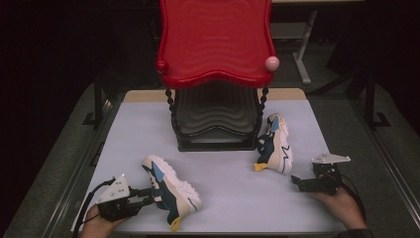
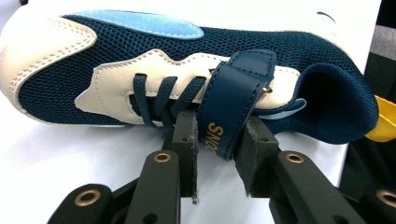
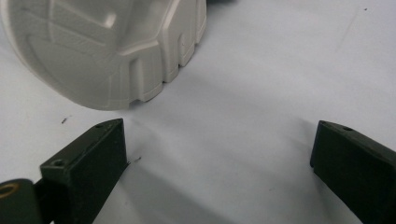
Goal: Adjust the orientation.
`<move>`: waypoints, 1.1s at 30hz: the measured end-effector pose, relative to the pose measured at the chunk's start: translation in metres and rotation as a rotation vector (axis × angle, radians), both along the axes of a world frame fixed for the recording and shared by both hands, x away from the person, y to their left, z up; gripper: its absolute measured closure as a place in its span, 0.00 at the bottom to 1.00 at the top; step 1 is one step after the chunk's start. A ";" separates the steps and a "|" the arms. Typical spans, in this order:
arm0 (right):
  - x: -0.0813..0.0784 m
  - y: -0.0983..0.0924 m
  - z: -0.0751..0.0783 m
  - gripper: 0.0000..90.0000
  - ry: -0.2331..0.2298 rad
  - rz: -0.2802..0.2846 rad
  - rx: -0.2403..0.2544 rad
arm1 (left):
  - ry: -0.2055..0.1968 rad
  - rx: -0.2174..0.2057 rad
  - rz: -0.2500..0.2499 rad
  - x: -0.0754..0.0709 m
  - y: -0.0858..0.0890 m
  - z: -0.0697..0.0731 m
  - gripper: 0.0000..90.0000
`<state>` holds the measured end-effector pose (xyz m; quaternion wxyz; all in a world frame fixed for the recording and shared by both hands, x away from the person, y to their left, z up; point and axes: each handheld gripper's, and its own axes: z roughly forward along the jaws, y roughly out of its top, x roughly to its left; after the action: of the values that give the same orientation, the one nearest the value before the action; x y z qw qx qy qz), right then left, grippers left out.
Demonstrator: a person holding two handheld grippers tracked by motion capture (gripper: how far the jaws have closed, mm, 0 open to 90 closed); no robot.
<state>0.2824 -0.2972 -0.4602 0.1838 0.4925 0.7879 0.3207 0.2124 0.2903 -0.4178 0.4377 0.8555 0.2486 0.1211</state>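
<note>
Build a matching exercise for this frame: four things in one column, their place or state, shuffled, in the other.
1. left gripper
2. right gripper
3. near shoe
4. far shoe

A. lies on its side beside the rack's right leg
B. jaws open over bare table
C. jaws shut on the navy strap
D. lies by the table's front edge

Pairs: 1-C, 2-B, 3-D, 4-A

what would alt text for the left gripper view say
The left gripper has its two black jaws shut on the navy strap of a shoe lying on its side on a white table. The shoe is navy mesh with cream panels, a light blue patch and navy laces.
</note>
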 end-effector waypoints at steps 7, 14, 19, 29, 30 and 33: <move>0.000 0.000 0.000 0.03 0.000 0.000 0.000 | 0.009 -0.044 0.006 -0.003 0.004 0.005 0.78; 0.000 0.000 0.000 0.03 0.000 0.000 0.000 | 0.016 -0.076 0.003 0.005 0.000 0.011 0.78; 0.000 0.000 0.000 0.03 -0.001 -0.001 0.001 | 0.011 -0.083 -0.008 0.012 -0.004 0.016 0.78; 0.000 0.000 0.000 0.03 -0.001 0.000 0.001 | 0.014 -0.109 -0.014 0.030 -0.016 0.027 0.78; 0.000 0.000 0.000 0.03 -0.001 0.000 0.001 | 0.014 -0.110 -0.014 0.032 -0.018 0.028 0.78; 0.000 0.000 0.000 0.03 -0.001 0.000 0.001 | 0.013 -0.107 -0.014 0.037 -0.023 0.031 0.78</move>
<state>0.2825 -0.2973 -0.4603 0.1839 0.4926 0.7876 0.3213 0.2494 0.2670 -0.3871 0.4821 0.8334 0.2515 0.0990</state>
